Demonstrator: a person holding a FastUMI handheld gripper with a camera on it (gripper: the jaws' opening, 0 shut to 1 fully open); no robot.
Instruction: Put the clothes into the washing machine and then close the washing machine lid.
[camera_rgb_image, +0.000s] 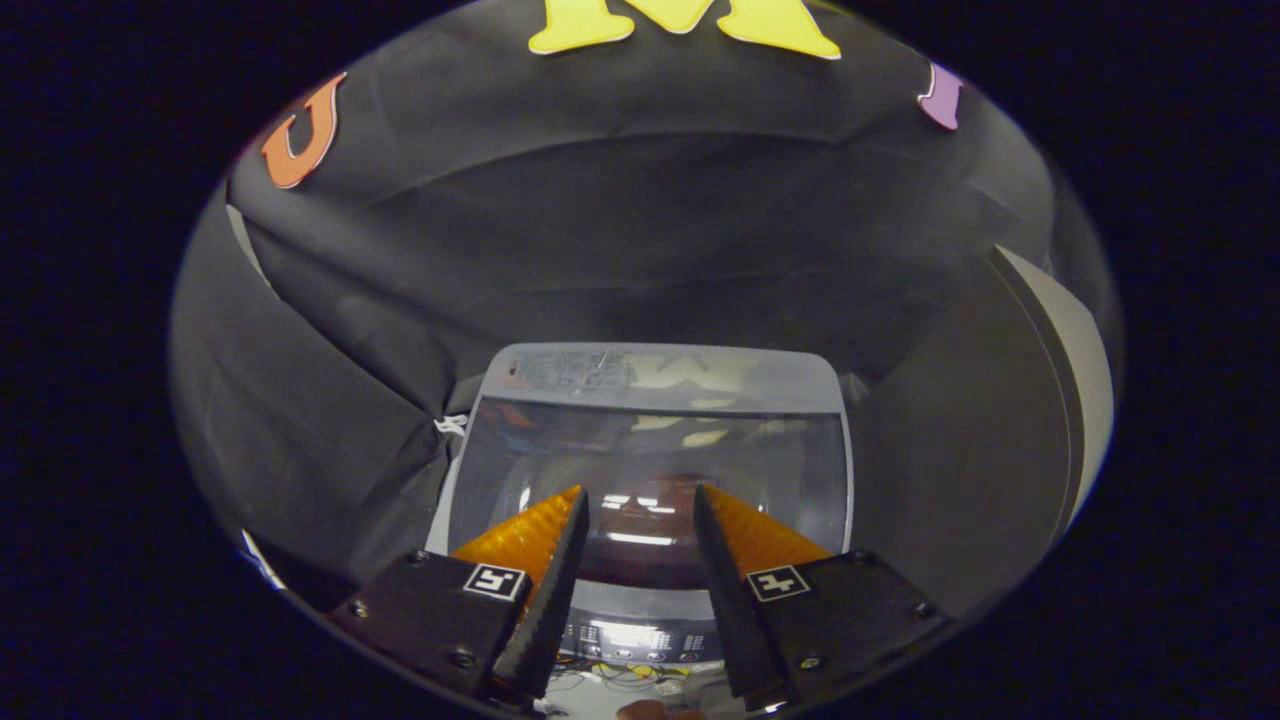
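The washing machine sits in the lower middle of the frame, just ahead of and below the gripper's fingers. It is a top-loading machine with a pale grey body. Its lid is a dark, glossy, see-through pane in a grey frame, lying flat and closed over the tub. The pane mirrors the booth overhead, with pale patches of light and a reddish-brown blur near its middle. Whether any clothes lie under the pane cannot be told through the reflections. A grey band with faint markings runs along the far edge of the lid, in the middle of the frame. The control panel, with small lit buttons, lies along the near edge, low in the frame between the fingers.

The machine's long axis runs from the bottom of the frame up toward the centre, straight away from the gripper. The panel end is nearest and the grey band farthest.

The gripper hangs above the lid with its fingers spread apart, a clear gap between the tips. Nothing sits between them, and whether the tips touch the pane cannot be told.

The black cloth wall fills the upper frame. A grey panel stands at the right.
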